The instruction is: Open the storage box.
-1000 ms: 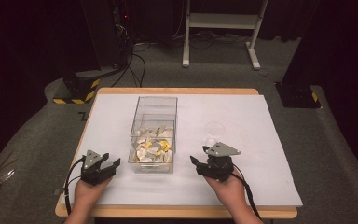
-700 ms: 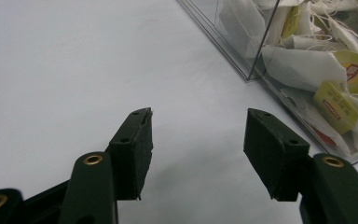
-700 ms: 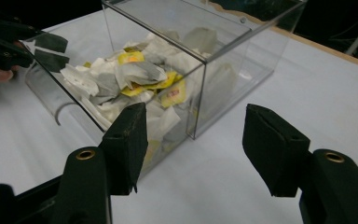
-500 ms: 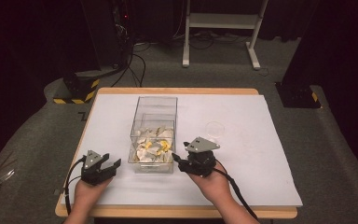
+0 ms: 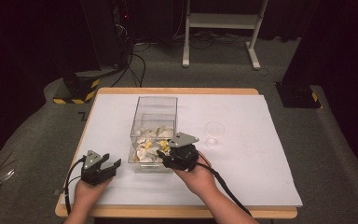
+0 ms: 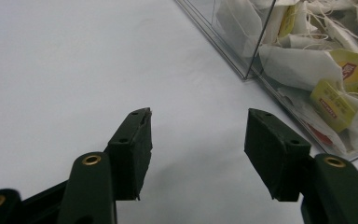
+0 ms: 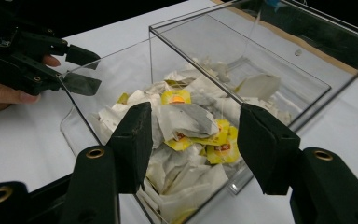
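A clear plastic box [image 5: 154, 108] stands mid-table, holding several white and yellow tea bags [image 5: 150, 145]. My right gripper [image 5: 161, 162] is at the box's near right corner and points left over its rim. In the right gripper view its jaws [image 7: 193, 126] stand open above the tea bags [image 7: 186, 121]; they have just been closing a little, with nothing between the pads. My left gripper [image 5: 113, 160] rests low on the white sheet, left of the box. It is open and has nothing in it [image 6: 198, 130], with the box wall [image 6: 242, 56] just ahead to its right.
A small clear glass [image 5: 213, 133] stands right of the box. A white sheet [image 5: 261, 154] covers the wooden table. Beyond the far edge are cables, a white stand [image 5: 223, 28] and a yellow-and-black striped base [image 5: 77, 91] on dark floor.
The right hand has carried its gripper leftward from the open sheet to the box's near right corner. The left gripper has stayed where it was.
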The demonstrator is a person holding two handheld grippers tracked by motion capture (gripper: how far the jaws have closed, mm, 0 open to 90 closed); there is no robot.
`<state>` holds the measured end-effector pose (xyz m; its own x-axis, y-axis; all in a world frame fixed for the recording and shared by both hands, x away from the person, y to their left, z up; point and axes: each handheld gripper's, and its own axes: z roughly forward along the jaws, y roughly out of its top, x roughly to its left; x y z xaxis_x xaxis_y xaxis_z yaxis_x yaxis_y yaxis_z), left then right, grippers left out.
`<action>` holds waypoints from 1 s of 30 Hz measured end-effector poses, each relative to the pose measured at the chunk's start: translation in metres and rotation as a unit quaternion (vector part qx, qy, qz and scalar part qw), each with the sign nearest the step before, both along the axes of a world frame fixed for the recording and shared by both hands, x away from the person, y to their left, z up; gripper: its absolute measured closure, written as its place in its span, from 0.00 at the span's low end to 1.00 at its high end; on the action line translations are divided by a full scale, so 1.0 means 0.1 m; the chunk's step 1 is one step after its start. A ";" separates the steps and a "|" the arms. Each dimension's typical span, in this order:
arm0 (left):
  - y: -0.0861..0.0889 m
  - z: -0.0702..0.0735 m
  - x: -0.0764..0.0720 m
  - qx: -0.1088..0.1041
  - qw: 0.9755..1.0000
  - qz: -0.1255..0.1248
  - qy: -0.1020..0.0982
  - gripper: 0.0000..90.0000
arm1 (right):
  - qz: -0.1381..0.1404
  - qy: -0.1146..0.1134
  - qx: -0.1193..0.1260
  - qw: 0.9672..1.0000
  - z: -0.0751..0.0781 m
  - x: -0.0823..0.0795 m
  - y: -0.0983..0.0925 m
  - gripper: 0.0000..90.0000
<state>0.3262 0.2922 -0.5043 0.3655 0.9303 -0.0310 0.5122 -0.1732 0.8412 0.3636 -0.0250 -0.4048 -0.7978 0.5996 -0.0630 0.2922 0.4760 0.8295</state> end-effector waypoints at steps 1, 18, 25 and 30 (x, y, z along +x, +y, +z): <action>0.00 0.00 0.00 0.000 1.000 -0.001 -0.002 0.46 | 0.001 0.002 -0.001 1.000 0.00 0.00 0.02 0.50; 0.00 0.00 0.00 -0.003 1.000 -0.002 -0.001 0.46 | 0.016 0.004 -0.015 1.000 -0.03 0.07 0.25 0.53; 0.00 0.00 0.00 -0.003 1.000 -0.003 -0.002 0.46 | 0.012 0.012 -0.023 1.000 -0.07 0.10 0.26 0.53; 0.00 0.00 0.00 -0.003 1.000 -0.003 -0.002 0.46 | 0.013 0.012 -0.029 0.999 -0.08 0.12 0.27 0.54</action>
